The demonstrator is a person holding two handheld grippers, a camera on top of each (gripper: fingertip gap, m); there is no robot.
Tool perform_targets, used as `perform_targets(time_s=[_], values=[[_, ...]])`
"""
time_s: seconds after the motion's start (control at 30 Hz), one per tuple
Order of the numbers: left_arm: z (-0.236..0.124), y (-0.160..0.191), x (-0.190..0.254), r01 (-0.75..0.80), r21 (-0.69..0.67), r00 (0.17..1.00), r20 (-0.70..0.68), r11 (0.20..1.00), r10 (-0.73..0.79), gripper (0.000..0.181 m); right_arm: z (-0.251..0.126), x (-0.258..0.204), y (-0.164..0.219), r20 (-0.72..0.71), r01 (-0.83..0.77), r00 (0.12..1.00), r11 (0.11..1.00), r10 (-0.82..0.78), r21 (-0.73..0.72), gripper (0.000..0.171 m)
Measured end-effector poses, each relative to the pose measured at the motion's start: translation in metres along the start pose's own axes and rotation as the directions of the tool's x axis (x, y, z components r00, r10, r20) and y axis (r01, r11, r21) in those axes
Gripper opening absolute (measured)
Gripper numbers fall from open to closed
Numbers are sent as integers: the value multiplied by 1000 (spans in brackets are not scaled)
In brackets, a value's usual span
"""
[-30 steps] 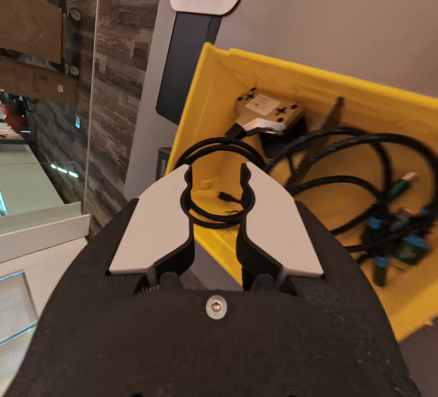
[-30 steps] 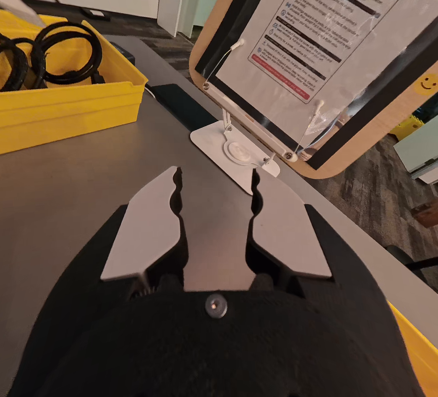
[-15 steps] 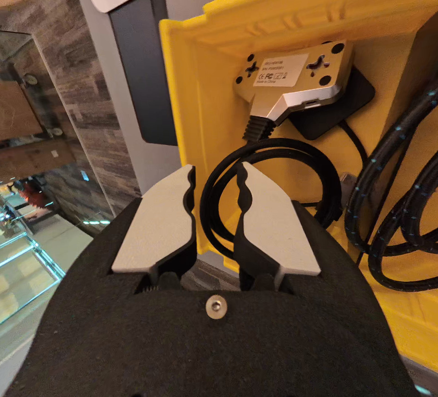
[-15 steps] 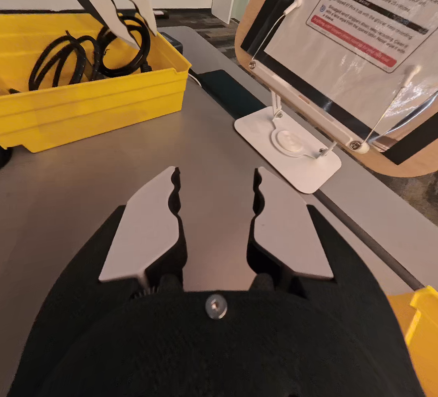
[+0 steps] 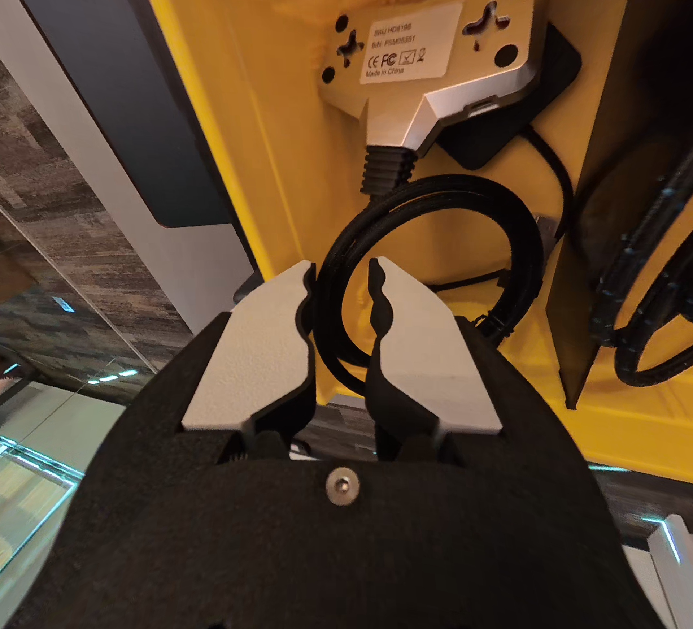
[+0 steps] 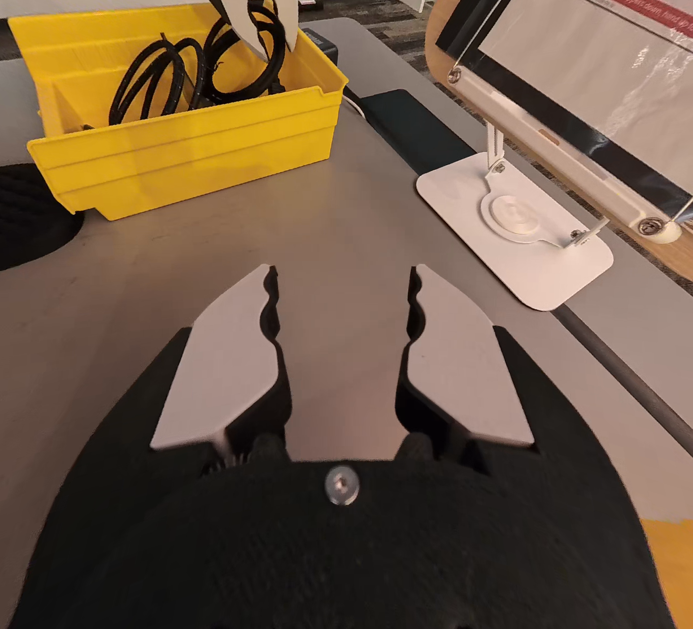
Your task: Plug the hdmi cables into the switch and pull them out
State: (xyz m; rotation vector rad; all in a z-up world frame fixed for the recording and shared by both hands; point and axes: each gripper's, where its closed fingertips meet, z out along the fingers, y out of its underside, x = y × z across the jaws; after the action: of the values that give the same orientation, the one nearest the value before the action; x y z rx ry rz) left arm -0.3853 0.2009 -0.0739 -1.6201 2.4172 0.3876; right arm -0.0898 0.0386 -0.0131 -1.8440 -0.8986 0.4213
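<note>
The left gripper [image 5: 341, 266] is lowered into the right end compartment of a yellow bin [image 5: 232, 145], its fingers held apart with a black coiled cable [image 5: 525, 236] passing between them; the left finger appears to touch the coil, though actual contact cannot be confirmed from this angle. From the right wrist view the same gripper [image 6: 275, 50] is seen at the far left of the scene, pointing down over the bin [image 6: 187, 161], its tips set on either side of the coil [image 6: 273, 67].

The switch [image 5: 431, 59], a silver box lying label side up, is found at the far end of that compartment, on top of a flat black block [image 5: 498, 134]. The coiled cable is joined to it through a ribbed black collar. Behind a dark divider [image 5: 600, 198], further braided cables [image 5: 637, 311] are piled in the next compartment to the right.

The right gripper [image 6: 343, 267] is held above the bare grey table [image 6: 337, 236], well apart from the bin, with its fingers spread wide and nothing between them. To its right a white stand base [image 6: 525, 236] is set on the table, carrying a tilted wood-framed board [image 6: 562, 67] with a printed sheet. A dark pad [image 6: 408, 123] lies between the bin and the stand.
</note>
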Motion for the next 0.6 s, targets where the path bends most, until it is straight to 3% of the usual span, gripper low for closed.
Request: perform_targets(time_s=[0.27, 0.6], values=[[18, -1, 1, -72, -49, 993, 92, 996, 76, 20, 2, -4, -1, 49, -29, 998, 999, 29, 16, 68], [-51, 2, -1, 4, -32, 969, 247, 999, 4, 9, -3, -4, -9, 59, -44, 997, 998, 41, 55, 67]])
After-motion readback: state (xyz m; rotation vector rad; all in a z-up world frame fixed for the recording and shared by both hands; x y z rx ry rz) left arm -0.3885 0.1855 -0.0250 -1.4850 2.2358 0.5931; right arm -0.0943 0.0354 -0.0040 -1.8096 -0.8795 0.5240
